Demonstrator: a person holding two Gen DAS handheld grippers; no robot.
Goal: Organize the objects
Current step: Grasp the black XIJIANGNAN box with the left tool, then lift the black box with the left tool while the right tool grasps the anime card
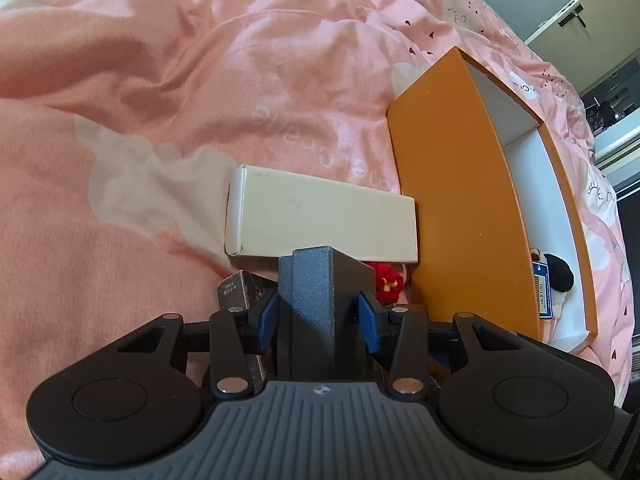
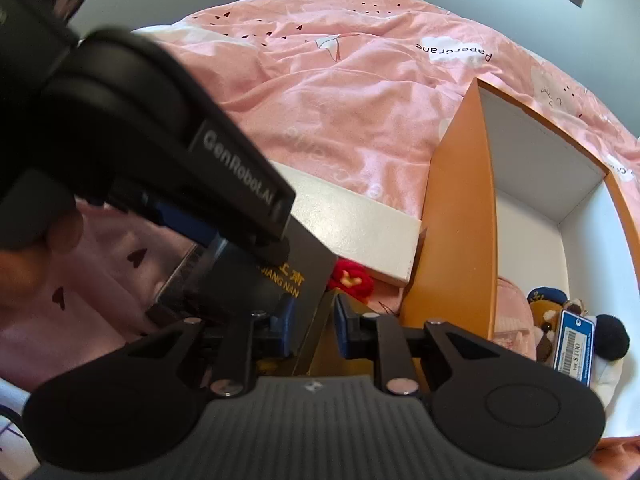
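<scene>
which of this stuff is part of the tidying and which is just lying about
In the job:
dark box, gripped by left gripper and right gripper
orange box, with plush toys already inside
probably next: white box, red toy, small carton

Just there:
pink duvet
cupboard

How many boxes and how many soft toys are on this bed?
Boxes: 4, the orange box, white box, dark box and small black box.
Soft toys: 3, the red toy, bear and pink toy.
Total: 7
</scene>
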